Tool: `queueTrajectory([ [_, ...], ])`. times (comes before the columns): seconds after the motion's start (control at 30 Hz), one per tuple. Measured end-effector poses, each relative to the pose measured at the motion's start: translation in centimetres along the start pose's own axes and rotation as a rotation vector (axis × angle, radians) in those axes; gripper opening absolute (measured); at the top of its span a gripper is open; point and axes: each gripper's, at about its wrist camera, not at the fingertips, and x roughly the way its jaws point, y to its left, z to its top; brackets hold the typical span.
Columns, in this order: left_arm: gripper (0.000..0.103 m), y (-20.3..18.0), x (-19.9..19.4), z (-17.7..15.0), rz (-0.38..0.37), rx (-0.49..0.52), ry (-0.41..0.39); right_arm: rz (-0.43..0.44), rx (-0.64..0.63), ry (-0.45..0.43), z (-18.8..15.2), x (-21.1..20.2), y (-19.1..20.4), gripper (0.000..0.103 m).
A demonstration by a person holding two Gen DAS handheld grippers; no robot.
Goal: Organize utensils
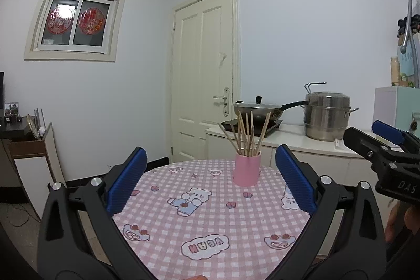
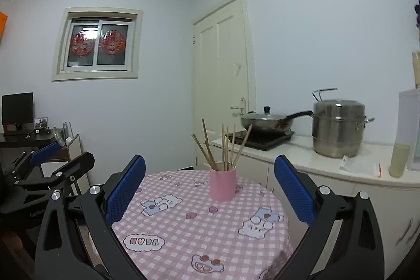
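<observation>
I hold both claws level above the near edge of the worktop (image 1: 210, 227), which has a pink checked cloth on it. The left claw (image 1: 210, 180) stands wide open and carries nothing. The right claw (image 2: 210, 188) is also wide open and empty. The chopsticks (image 1: 246, 133) stand together in the pink cup (image 1: 246, 169), near the far edge of the round worktop, well apart from both claws. I see no loose utensil on the cloth, so I judge the sorting is done or almost done.

The risks I see from here:
- The chopsticks fan out and lean over the rim, so a claw passing near can catch one and tip the cup.
- The cup is close to the far edge; a push may send it off.
- The two claws are beside each other and may collide.
</observation>
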Motion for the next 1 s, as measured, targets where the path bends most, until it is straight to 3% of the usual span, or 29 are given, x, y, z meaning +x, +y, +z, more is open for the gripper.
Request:
queueTrajectory([
  [0.47,0.097,-0.9,0.1,-0.9,-0.028,0.015,0.023,-0.034,0.012,0.003,-1.5,-0.9,-0.1,0.095],
  [1.0,0.097,-0.7,0.1,-0.8,-0.045,0.002,0.029,-0.018,0.013,0.001,-1.5,-1.3,0.4,0.095],
])
